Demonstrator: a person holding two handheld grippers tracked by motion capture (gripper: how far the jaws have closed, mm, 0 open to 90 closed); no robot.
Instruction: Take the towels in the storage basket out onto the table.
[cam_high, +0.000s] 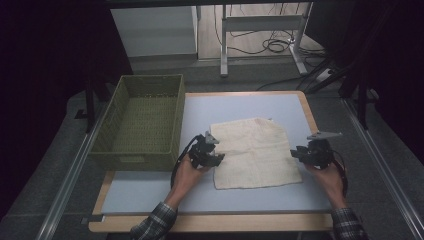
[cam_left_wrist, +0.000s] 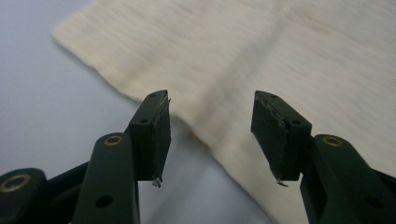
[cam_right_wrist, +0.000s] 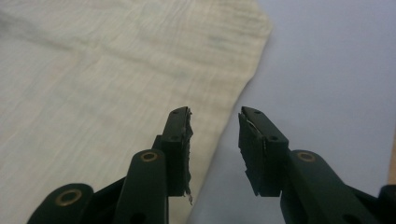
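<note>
Flanking cloth (cam_high: 256, 152) (basket (cam_high: 142, 122) overhead)

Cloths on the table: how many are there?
1. A single cream cloth lies flat on the blue table top, between the left gripper and the right gripper. The green basket looks empty.

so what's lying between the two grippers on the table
The cream cloth lies flat between the left gripper and right gripper, as the high view shows.
</note>
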